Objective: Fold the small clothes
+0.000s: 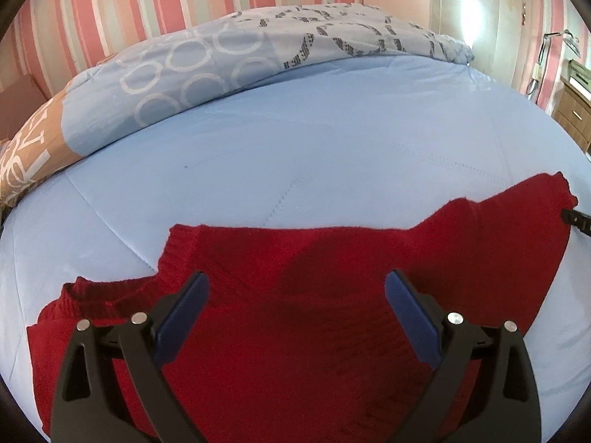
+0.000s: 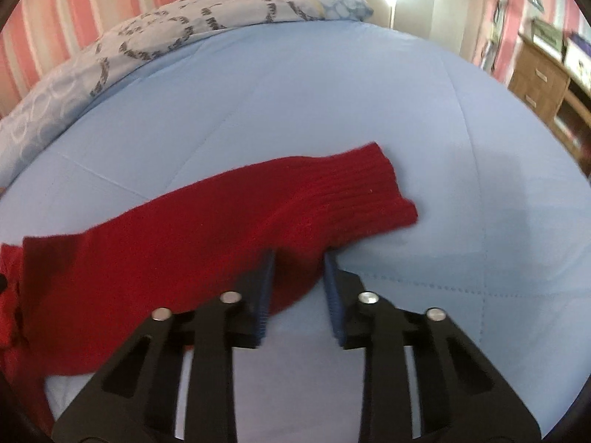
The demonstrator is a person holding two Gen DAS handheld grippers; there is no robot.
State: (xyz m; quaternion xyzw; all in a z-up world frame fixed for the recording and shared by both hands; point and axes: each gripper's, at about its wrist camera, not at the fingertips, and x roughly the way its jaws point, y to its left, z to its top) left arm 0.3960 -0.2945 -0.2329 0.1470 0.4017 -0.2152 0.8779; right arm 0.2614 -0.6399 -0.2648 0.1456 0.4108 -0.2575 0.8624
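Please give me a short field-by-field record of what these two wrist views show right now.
surface: light blue quilt on a bed
garment: red knitted sweater, lying spread on the quilt
sleeve: red sleeve stretched out, ribbed cuff at its end
left gripper: fingers wide apart above the sweater's body, gripping nothing
right gripper: fingers close together with a fold of the sleeve's lower edge pinched between them
background: patterned duvet at the far side, pink striped wall, wooden drawers
fold progress: no fold visible yet

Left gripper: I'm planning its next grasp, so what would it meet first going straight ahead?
Probably the red knitted sweater, spread on the light blue quilt between the open left gripper fingers; depth is uncertain.
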